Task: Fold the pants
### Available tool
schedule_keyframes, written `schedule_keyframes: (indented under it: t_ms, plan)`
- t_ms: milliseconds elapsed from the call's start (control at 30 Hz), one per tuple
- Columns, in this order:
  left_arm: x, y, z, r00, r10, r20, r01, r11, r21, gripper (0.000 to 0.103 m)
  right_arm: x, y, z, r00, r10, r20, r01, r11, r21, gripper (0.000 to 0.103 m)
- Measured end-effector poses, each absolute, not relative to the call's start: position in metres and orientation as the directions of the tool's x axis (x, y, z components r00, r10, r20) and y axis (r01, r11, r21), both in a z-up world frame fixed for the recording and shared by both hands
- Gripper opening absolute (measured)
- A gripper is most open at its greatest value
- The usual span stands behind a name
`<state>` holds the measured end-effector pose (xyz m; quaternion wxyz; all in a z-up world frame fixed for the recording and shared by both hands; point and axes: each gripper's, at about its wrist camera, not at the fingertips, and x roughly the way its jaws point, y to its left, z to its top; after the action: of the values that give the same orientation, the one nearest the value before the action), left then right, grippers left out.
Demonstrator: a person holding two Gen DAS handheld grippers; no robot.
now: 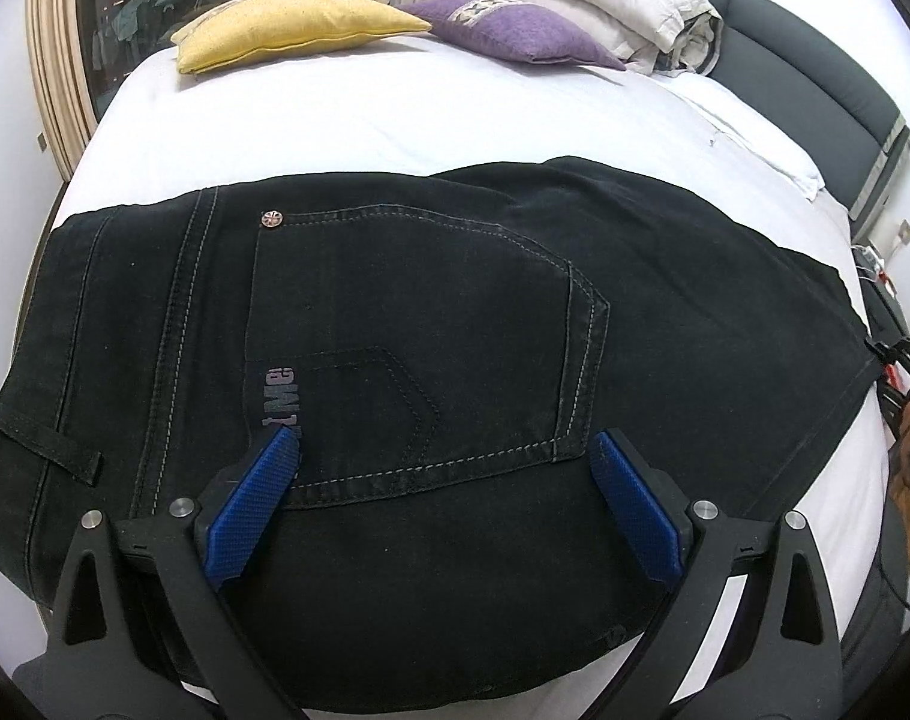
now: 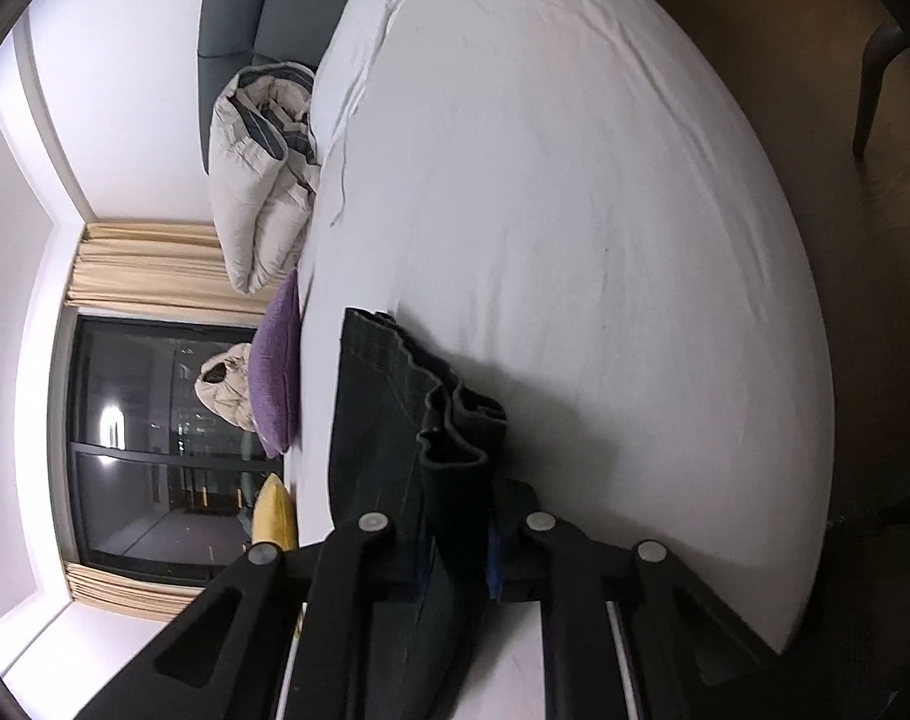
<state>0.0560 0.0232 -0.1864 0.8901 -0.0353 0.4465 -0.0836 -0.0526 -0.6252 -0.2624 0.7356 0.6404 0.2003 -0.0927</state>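
Note:
Black jeans [image 1: 455,300] lie spread across the white bed [image 1: 365,120], back pocket up, waistband toward the left. My left gripper [image 1: 446,444] stands open just over the near edge of the pocket. Its blue pads [image 1: 251,504] are wide apart, with only flat denim under them. The right wrist view is rolled onto its side. There my right gripper [image 2: 460,558] is shut on a bunched, layered edge of the jeans [image 2: 383,420], and the cloth sticks out in folds past the fingers. The pads themselves are mostly hidden by the fabric.
A yellow pillow [image 1: 299,24], a purple pillow [image 1: 514,30] and a rolled duvet [image 1: 604,0] lie at the far side of the bed, by the dark headboard [image 1: 814,60]. A dark window with curtains [image 2: 155,432] is behind. Beyond the bed's edge are dark floor and a chair leg [image 2: 874,90].

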Motion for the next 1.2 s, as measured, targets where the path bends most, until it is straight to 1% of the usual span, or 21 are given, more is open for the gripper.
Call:
schedule_keyframes:
  t_ms: [100,200,300,367,433,467,533,567,633,700,767,800,867,967,1033,1200]
  plan:
    - [0.052,0.026,-0.182,0.587,-0.195,-0.786,0.114,0.981,-0.158,0.099,-0.051,-0.624,-0.257,0.898,0.107,-0.426,0.403,0.186,0.896,0.012]
    - [0.050,0.033,-0.175,0.592,-0.216,-0.776,0.090,0.975,-0.202,0.099,-0.044,-0.618,-0.240,0.880,0.073,-0.469,0.437,0.266,0.860,0.012]
    - [0.047,0.041,-0.164,0.604,-0.237,-0.761,0.058,0.965,-0.254,0.099,-0.031,-0.600,-0.210,0.862,0.033,-0.507,0.457,0.386,0.802,0.012]
    - [0.046,0.044,-0.157,0.614,-0.255,-0.747,0.052,0.957,-0.284,0.099,-0.017,-0.574,-0.182,0.847,0.012,-0.532,0.448,0.523,0.725,0.012]
    - [0.047,0.045,-0.149,0.621,-0.283,-0.731,0.055,0.946,-0.319,0.099,0.002,-0.532,-0.154,0.832,0.005,-0.555,0.400,0.686,0.607,0.012]
    - [0.050,0.045,-0.145,0.620,-0.307,-0.722,0.058,0.936,-0.348,0.099,0.014,-0.500,-0.141,0.822,0.018,-0.569,0.348,0.775,0.527,0.012]
    - [0.056,0.043,-0.142,0.607,-0.355,-0.711,0.062,0.913,-0.403,0.099,0.040,-0.418,-0.132,0.776,0.050,-0.629,0.178,0.939,0.294,0.012]
    - [0.060,0.041,-0.141,0.597,-0.380,-0.707,0.064,0.900,-0.430,0.099,0.049,-0.381,-0.138,0.746,0.056,-0.663,0.091,0.978,0.186,0.012]
    - [0.069,0.030,-0.137,0.573,-0.425,-0.701,0.082,0.881,-0.467,0.099,0.056,-0.334,-0.156,0.707,0.056,-0.705,-0.017,0.998,0.062,0.011]
    - [0.080,0.016,-0.136,0.536,-0.471,-0.701,0.106,0.861,-0.497,0.099,0.055,-0.308,-0.170,0.695,0.028,-0.718,-0.069,0.997,-0.029,0.011]
    - [0.095,-0.001,-0.139,0.473,-0.540,-0.697,0.122,0.823,-0.554,0.099,0.053,-0.293,-0.176,0.700,-0.001,-0.714,-0.101,0.990,-0.101,0.011]
    - [0.105,-0.015,-0.142,0.432,-0.568,-0.700,0.129,0.807,-0.576,0.099,0.053,-0.291,-0.177,0.701,-0.007,-0.713,-0.106,0.988,-0.114,0.011]
    - [0.117,-0.036,-0.145,0.386,-0.606,-0.696,0.148,0.785,-0.601,0.099,0.054,-0.295,-0.176,0.706,0.001,-0.709,-0.099,0.990,-0.097,0.011]
    - [0.139,-0.077,-0.152,0.296,-0.648,-0.702,0.167,0.758,-0.630,0.099,0.049,-0.294,-0.165,0.737,0.009,-0.675,-0.106,0.989,-0.103,0.011]
    - [0.153,-0.104,-0.157,0.242,-0.663,-0.708,0.170,0.748,-0.642,0.099,0.044,-0.291,-0.158,0.762,0.001,-0.647,-0.106,0.987,-0.124,0.011]
    - [0.170,-0.143,-0.174,0.135,-0.716,-0.685,0.155,0.698,-0.699,0.099,0.033,-0.284,-0.154,0.798,-0.022,-0.603,-0.115,0.975,-0.188,0.011]
